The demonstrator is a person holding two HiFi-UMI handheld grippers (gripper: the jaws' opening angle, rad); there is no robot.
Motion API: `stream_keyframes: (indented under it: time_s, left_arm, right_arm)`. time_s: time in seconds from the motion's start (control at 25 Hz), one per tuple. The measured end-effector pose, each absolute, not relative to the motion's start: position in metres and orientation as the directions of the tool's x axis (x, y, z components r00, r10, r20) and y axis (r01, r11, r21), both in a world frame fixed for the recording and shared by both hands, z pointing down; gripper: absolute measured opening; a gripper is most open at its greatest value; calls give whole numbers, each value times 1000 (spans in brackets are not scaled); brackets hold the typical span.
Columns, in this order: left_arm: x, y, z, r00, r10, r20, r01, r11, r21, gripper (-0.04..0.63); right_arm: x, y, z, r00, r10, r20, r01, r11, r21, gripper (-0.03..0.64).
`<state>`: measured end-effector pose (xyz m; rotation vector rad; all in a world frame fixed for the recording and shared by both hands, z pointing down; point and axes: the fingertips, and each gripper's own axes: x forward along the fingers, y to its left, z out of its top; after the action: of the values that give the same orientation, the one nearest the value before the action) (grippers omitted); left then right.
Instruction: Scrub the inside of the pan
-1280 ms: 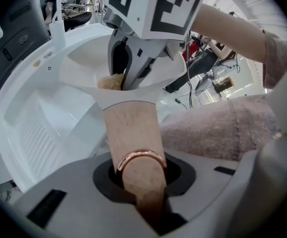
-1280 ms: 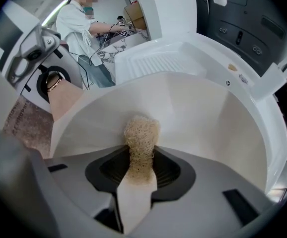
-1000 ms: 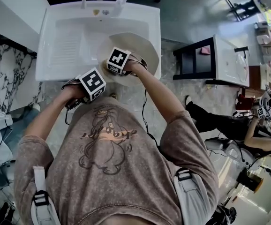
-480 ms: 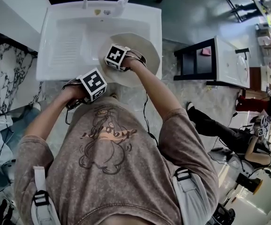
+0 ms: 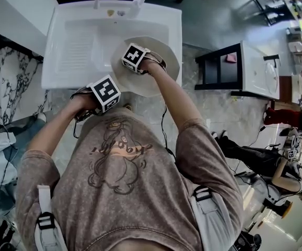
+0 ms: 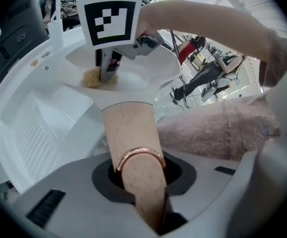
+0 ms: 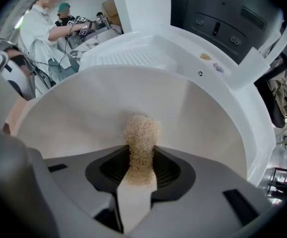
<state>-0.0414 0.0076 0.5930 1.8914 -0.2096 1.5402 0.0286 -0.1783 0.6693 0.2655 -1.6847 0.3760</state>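
Right gripper view: right gripper [image 7: 139, 175] clamped on the scrub pad [image 7: 142, 135], pressed inside the pan [image 7: 198, 118], which sits at 4 o'clock in the sink [image 5: 72, 51]. Left gripper [image 6: 141, 182] squeezes the wooden handle [image 6: 131, 133] at the pan's 7 o'clock. Mid-scrub, I'd say; next needs sweeping strokes, handle held firm.

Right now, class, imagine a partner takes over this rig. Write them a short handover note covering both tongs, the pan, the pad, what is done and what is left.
Left tongs: shut on the pan's wooden handle, steadying it.
Right tongs: shut on the scrub pad, which is pressed to the inside of the pan.
The pan sits at the right side of the white sink.
Done: both grips made, pad in the pan. The inside looks pale, with no dirt visible.
Left: scrub the whole inside. How much is already covered cannot be told.
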Motion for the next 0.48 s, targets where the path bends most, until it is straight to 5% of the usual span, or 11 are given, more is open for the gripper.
stream_keyframes:
  time_s: [0.48]
  left_arm:
    - [-43, 9, 591, 294, 286, 912, -524, -750, 404, 101]
  right_arm:
    - [61, -197, 673, -115, 10, 993, -471, 880, -64, 149]
